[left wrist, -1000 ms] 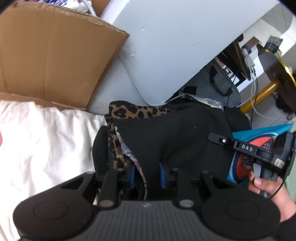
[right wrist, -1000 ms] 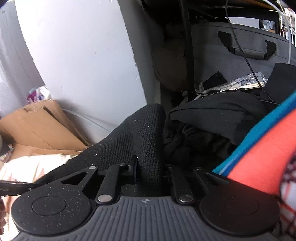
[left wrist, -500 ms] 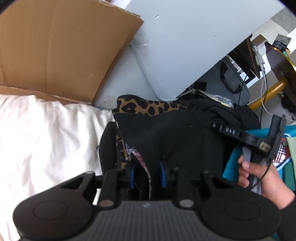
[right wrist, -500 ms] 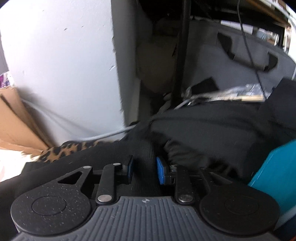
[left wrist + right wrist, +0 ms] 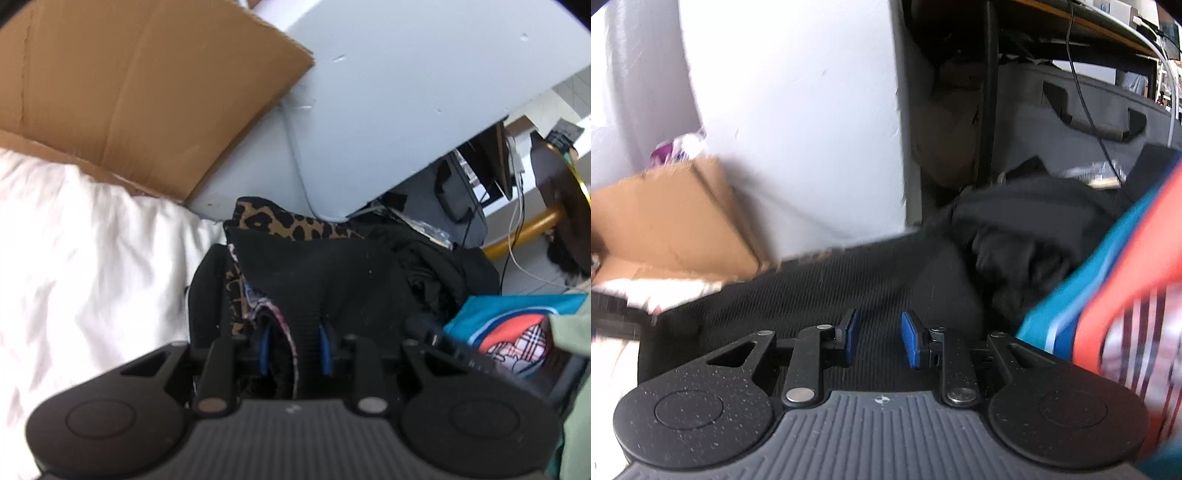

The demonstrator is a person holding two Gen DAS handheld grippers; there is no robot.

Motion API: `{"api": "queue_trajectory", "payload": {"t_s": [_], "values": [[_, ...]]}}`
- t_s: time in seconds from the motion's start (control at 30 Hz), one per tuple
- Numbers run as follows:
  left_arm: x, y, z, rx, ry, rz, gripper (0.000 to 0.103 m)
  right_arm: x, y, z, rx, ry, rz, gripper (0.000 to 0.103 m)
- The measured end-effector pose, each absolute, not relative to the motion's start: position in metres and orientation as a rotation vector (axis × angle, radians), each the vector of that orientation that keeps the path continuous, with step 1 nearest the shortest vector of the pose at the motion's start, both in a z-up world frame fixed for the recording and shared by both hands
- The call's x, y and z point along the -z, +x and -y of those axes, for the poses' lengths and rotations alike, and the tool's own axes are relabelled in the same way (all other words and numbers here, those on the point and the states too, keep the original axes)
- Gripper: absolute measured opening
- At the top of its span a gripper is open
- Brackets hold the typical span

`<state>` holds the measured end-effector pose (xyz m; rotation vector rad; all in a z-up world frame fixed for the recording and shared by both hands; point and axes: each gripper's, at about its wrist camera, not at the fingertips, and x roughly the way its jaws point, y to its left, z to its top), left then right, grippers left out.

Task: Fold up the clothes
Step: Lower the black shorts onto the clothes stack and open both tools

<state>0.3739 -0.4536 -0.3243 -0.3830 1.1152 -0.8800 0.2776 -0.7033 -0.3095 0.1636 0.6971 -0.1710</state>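
To the left of our left gripper lies the white bedsheet, and beyond it the cardboard box leans against the grey panel. That gripper stays clenched on the black knit garment: a ribbed fold of it, with a strip of patterned lining, runs up between the blue pads, and the leopard-print piece sits just behind it, as it did a second ago. The change is on the other side. A second ago our right gripper pinched a ridge of the same garment; now it is released, its blue pads standing apart over the flat knit with nothing gripped between them. To its right are the crumpled black clothes and the teal and orange shirt. We judge that one fold has been laid down and the right side is free to take a new hold, while the left pins the garment in place.
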Motion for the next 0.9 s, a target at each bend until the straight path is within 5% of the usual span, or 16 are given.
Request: {"api": "queue_trajectory", "payload": {"t_s": [0.7, 0.9], "values": [[0.349, 0.407, 0.450, 0.895, -0.618, -1.172, 0.035, 0.315, 0.238, 0.642, 0.107, 0.271, -0.641, 0.029], [0.359, 0.420, 0.449, 0.883, -0.722, -1.160, 0.012, 0.321, 0.240, 0.615, 0.056, 0.280, -0.655, 0.030]]}}
